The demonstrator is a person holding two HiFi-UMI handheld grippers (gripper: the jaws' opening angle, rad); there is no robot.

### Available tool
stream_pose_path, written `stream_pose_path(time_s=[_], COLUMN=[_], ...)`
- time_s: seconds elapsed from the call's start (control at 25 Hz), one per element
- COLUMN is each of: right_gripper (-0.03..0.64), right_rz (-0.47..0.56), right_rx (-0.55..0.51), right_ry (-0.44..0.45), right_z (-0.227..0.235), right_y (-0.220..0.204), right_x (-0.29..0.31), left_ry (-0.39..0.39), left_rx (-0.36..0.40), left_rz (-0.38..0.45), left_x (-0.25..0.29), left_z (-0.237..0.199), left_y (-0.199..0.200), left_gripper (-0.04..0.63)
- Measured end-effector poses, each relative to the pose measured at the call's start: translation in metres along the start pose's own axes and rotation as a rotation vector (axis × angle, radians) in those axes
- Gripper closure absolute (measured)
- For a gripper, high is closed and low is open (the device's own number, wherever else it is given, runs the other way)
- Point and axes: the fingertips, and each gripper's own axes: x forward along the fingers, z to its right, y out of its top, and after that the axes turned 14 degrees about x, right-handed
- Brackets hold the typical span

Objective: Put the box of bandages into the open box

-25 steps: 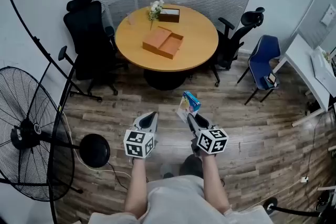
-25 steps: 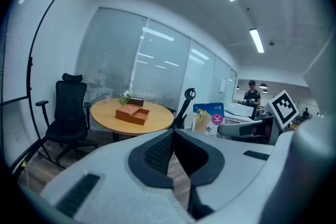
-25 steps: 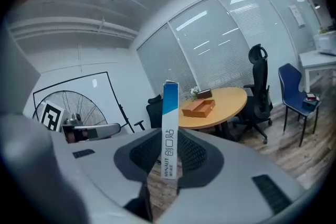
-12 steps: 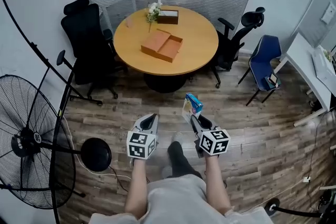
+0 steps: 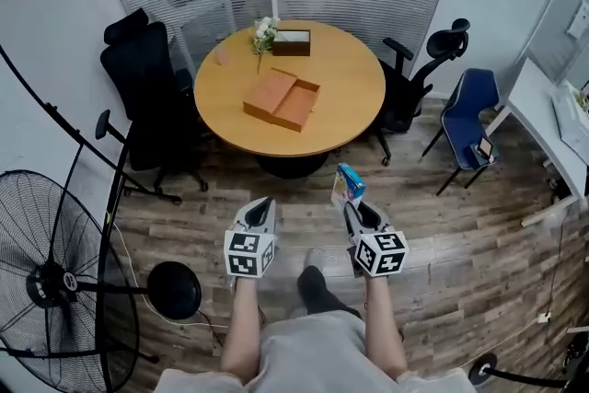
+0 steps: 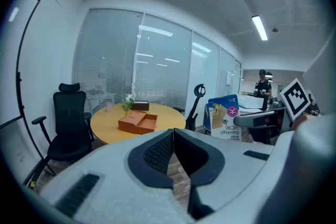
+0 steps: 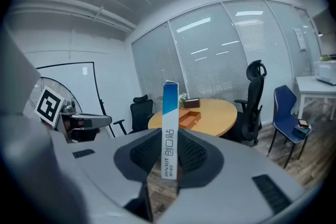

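Overhead, my right gripper point(image 5: 353, 205) holds the blue-and-white box of bandages point(image 5: 348, 186) upright over the floor point(image 5: 460, 230), well short of the orange open box point(image 5: 282, 100) on the bench point(image 5: 354, 78). In the left gripper view, I see my left gripper point(image 6: 173, 136) closed and empty. In the right gripper view, the jaws clamp the narrow white-and-blue edge.

Round wooden table point(image 5: 352, 89), plank floor point(image 5: 460, 235)

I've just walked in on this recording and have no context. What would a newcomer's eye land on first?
The blue and white box of bandages stands upright, clamped in the right gripper above the wooden floor. Ahead of the person, an orange open box lies on the round table, well away from the grippers. The left gripper is shut with nothing in it.
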Motion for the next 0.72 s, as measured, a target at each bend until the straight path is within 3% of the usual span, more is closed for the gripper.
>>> stream_pose_path(time_s=[0.28,0.72], right_gripper=[0.531,0.531], right_rz=[0.018,-0.011], right_rx=[-0.002,-0.014], right_ry=[-0.022,-0.007], right_z=[0.029,0.046], right_y=[0.039,0.088], right_x=[0.044,0.117], left_ry=[0.014,0.024], left_rx=[0.018,-0.035], left_rz=[-0.006,-0.043], left_x=[0.05,0.12], left_z=[-0.025,-0.068], left_y=[0.027,0.053], left_gripper=[0.584,0.584])
